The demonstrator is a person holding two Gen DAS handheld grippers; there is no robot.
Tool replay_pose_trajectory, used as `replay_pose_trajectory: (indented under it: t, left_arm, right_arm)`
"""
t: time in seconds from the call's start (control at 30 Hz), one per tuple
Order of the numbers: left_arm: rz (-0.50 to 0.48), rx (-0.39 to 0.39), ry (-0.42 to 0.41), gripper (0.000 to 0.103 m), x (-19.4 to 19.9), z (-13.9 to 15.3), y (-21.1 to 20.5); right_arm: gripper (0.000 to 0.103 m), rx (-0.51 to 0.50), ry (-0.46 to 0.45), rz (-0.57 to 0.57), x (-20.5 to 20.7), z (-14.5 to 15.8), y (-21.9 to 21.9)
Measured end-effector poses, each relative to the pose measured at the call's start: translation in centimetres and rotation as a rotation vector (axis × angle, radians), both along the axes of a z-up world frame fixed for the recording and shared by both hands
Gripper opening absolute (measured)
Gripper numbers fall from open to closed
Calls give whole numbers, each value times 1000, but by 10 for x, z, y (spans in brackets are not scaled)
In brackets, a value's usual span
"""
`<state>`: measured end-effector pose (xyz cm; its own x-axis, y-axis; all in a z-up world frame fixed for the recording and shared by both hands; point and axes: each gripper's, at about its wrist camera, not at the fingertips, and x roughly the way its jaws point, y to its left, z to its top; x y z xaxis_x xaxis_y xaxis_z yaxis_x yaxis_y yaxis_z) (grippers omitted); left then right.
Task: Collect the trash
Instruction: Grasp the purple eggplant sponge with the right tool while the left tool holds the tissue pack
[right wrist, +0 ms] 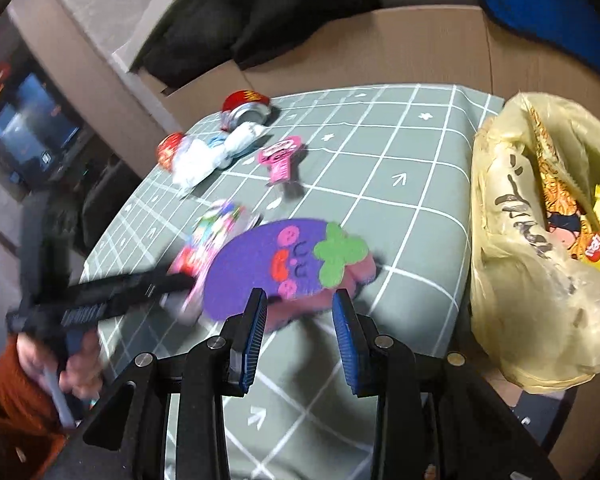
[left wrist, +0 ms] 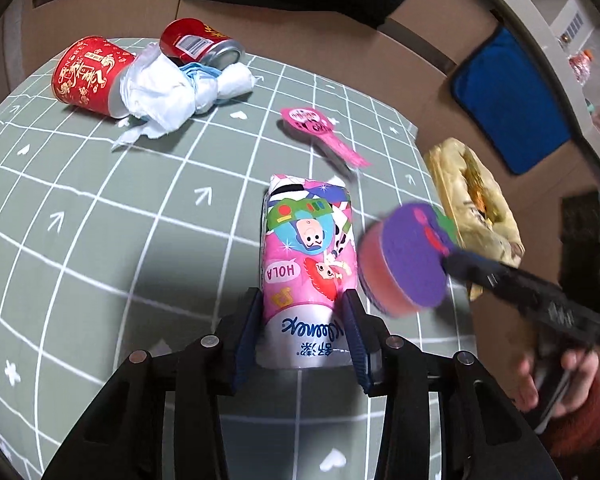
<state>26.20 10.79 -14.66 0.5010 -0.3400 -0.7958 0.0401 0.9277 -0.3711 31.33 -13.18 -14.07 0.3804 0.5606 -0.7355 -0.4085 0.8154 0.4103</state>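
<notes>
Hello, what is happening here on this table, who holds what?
A person is collecting trash with a handheld tool in each hand. The left tool has its pads against the sides of the tissue pack lying on the green checked tablecloth. The right tool holds the purple sponge near the yellowish trash bag. A red paper cup, a can, crumpled tissue and a pink wrapper still lie on the cloth.

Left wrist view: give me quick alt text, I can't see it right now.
The left tongs straddle a pink tissue pack lying on the green checked cloth. To its right, the right tongs carry a purple sponge; a red cup, can and crumpled tissue lie beyond.
</notes>
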Motion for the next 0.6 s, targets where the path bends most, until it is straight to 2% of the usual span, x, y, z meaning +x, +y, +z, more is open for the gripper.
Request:
replay_pose_trajectory:
  t: [0.13, 0.27, 0.37, 0.6]
  left_arm:
    - [-9, -7, -6, 41, -7, 0, 0]
    - [3, -47, -4, 37, -12, -1, 10]
    - [24, -73, -1, 34, -16, 0, 19]
    - [88, -69, -43, 24, -26, 7, 36]
  right_arm:
    - [47, 26, 30, -36, 18, -6, 10]
    - [56, 32, 55, -45, 34, -11, 19]
    - [59, 1, 45, -43, 39, -10, 29]
    - [66, -50, 34, -42, 43, -10, 49]
